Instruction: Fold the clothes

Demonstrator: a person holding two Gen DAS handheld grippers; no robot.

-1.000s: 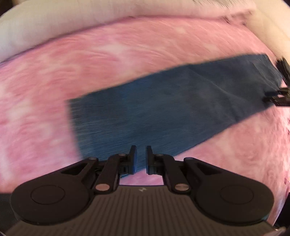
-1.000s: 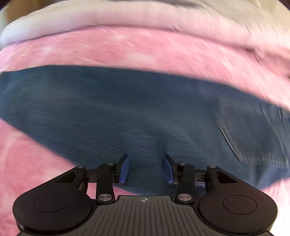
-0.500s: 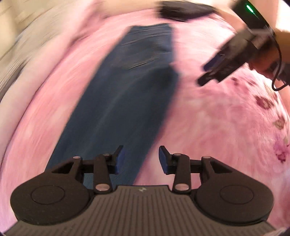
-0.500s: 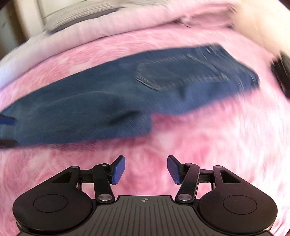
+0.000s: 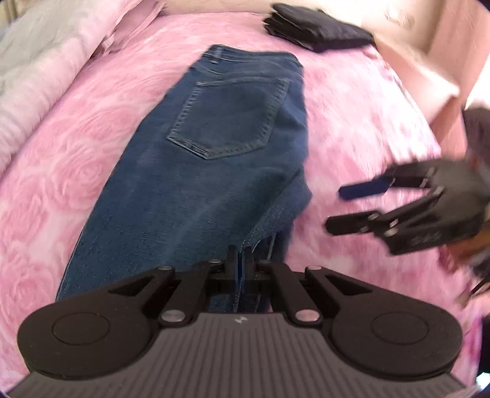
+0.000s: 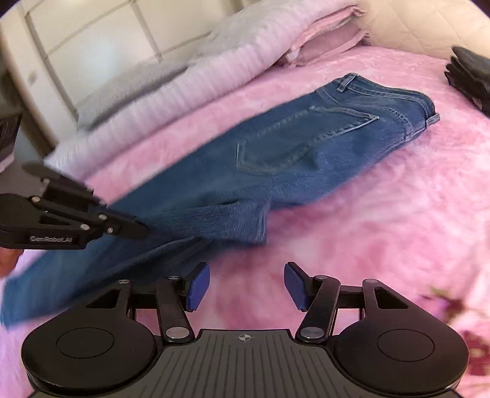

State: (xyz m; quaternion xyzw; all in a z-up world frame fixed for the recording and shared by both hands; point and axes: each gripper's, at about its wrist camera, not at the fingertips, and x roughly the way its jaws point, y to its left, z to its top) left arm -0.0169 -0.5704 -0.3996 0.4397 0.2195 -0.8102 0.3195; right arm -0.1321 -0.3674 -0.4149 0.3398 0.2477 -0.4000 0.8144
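A pair of blue jeans (image 5: 196, 171) lies lengthwise on a pink bedspread (image 5: 61, 147), back pocket up, waistband at the far end. My left gripper (image 5: 240, 260) is shut on the jeans' near edge, at a fold of denim beside the crotch. It also shows in the right wrist view (image 6: 134, 228), pinching that fabric. My right gripper (image 6: 246, 286) is open and empty, hovering over the pink bedspread (image 6: 382, 232) just right of the jeans (image 6: 306, 153). In the left wrist view the right gripper (image 5: 340, 205) is blurred, to the right of the jeans.
A folded black garment (image 5: 315, 29) lies on the bed beyond the waistband; it also shows in the right wrist view (image 6: 468, 73). Pale pink and grey pillows (image 6: 214, 58) line the bed's far side, with a white wardrobe (image 6: 92, 39) behind.
My left gripper opened half a second ago and has now shut on the jeans' edge. My right gripper stayed open and swung off the jeans to their right side.
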